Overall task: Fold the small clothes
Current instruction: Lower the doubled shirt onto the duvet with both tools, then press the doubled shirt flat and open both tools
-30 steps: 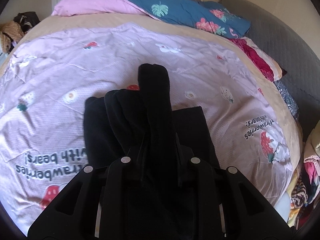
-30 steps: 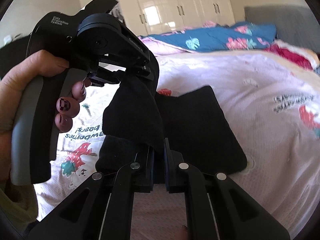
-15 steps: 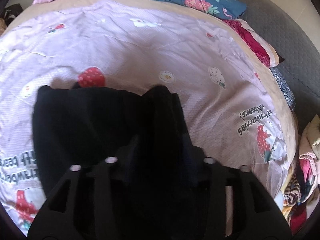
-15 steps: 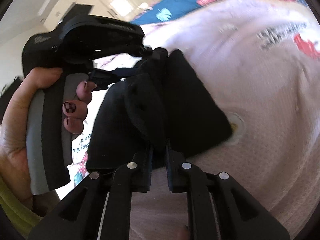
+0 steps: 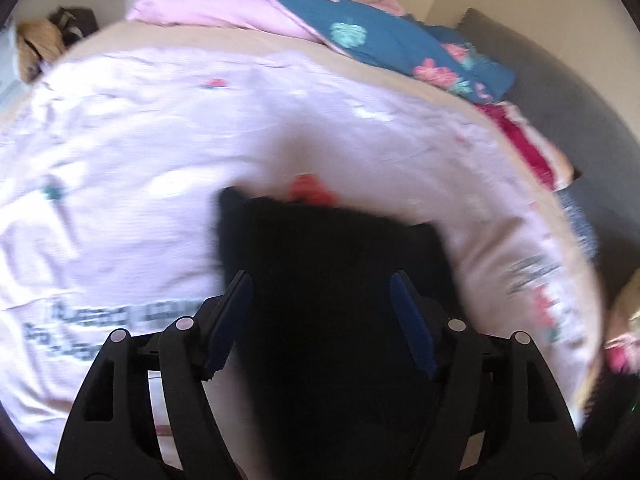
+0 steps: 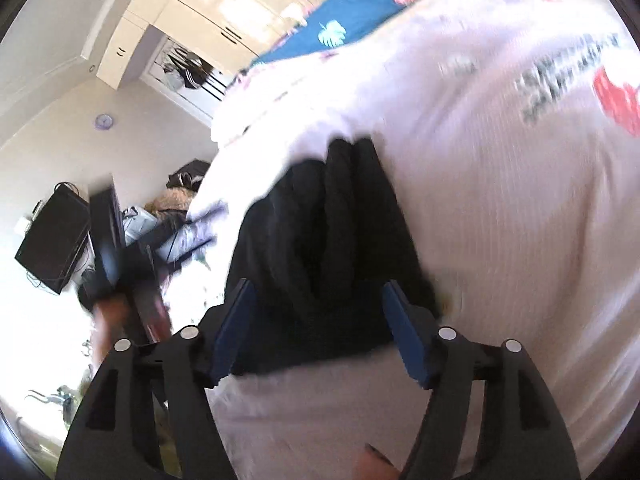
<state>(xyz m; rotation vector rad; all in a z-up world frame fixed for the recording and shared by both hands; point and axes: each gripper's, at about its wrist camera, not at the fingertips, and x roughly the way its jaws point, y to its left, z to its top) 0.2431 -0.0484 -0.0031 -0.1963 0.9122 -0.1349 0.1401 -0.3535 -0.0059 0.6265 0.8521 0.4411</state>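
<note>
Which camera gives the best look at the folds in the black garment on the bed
The right wrist view: the black garment shows its ridged folds and near edge between the open jaws. The left wrist view shows only a blurred dark mass, its near part featureless.

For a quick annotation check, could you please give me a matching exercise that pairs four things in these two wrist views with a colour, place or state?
Column one:
1. left hand-held gripper
2. black garment
3. pink strawberry-print bedspread
4. blue floral quilt

Column two:
A. bunched at the far end of the bed
B. open, nothing pinched between its fingers
C. lying on the bedspread, dark and in folds
D. spread over the bed, with printed lettering

The right hand-held gripper is also open over the garment.

Pairs: 1-B, 2-C, 3-D, 4-A
</note>
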